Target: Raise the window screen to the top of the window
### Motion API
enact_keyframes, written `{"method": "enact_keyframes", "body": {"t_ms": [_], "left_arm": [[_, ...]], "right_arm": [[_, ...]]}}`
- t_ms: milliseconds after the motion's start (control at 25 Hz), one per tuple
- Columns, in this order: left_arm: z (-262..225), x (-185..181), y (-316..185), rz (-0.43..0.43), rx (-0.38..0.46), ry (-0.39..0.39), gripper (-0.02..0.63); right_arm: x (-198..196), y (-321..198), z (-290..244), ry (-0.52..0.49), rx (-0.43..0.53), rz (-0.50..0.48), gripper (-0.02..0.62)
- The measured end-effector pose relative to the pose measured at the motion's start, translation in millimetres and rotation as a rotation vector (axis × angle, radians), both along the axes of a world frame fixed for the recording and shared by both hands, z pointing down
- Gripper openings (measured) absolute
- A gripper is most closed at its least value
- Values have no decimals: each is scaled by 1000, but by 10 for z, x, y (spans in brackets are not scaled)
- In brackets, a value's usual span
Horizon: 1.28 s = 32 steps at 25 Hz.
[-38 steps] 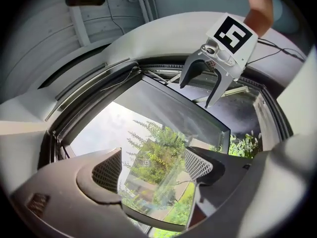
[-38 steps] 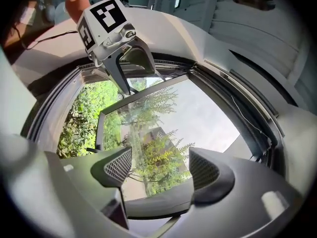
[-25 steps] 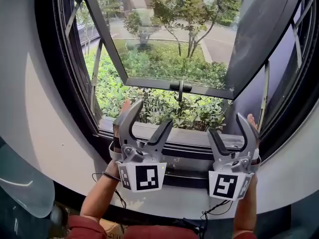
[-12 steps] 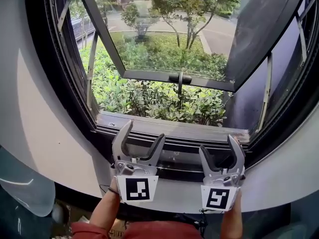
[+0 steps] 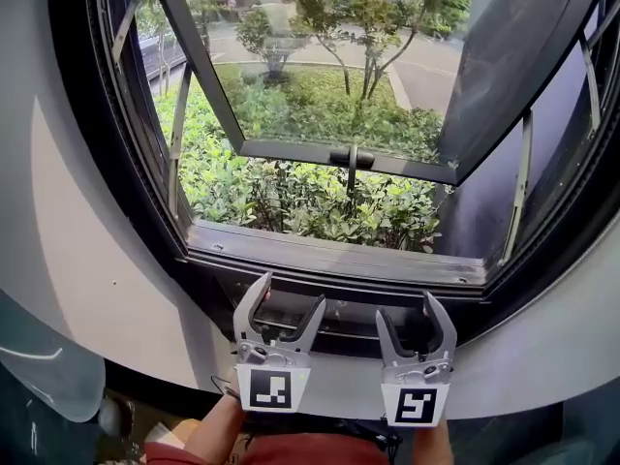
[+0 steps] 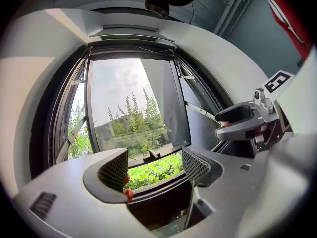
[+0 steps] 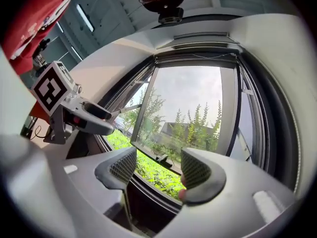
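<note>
Down come both of my grippers, off the level of the sill point(image 5: 329, 252) and onto the dark lower frame point(image 5: 339, 294) beneath it, rolling as they sink. The window opening point(image 5: 291, 197) stands bare, with the shrubs plain through it and no mesh across it. The glass sash point(image 5: 320, 95) is tilted outward with its handle point(image 5: 351, 156) at its bottom edge. I can't make out the window screen itself: it may sit gathered low in that frame channel or already be up at the head of the window, and neither view settles which. The left gripper point(image 5: 291, 294) and right gripper point(image 5: 407, 308) sit side by side against the lower frame. Both pairs of jaws have just been narrowing a touch but are apart and gripping nothing, with only frame and greenery between the pads.
</note>
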<state>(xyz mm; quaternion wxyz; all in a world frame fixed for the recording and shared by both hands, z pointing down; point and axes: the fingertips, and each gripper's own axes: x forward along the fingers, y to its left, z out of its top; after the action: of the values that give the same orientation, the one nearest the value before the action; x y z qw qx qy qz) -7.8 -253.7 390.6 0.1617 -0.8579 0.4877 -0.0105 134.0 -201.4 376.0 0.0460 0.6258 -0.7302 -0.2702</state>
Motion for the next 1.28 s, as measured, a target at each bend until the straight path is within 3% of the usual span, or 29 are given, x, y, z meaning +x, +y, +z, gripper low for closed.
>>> {"method": "enact_keyframes", "body": {"t_ms": [320,520,640,720,880,1280], "left_arm": [[124,-143,23,-43,-54,102,277],[216,-233,30,-86,-60,90,106],[254,-300,20,-118,-79,167,45],[278,-320,17,-115,-89,184,6],[349,-273,18,-86,-91,122,5],[346,-237,8,-93,-102,175,5]], "right_arm": [[58,106,14,-143,45,-3,213],[67,111,157,-185,24,10,112],[65,114,227,-215,6,15,76],[79,99,275,-238,-18,20,10],[110,46,379,-281,-77,24,9],[88,5,424,-265,-98,26,9]]}}
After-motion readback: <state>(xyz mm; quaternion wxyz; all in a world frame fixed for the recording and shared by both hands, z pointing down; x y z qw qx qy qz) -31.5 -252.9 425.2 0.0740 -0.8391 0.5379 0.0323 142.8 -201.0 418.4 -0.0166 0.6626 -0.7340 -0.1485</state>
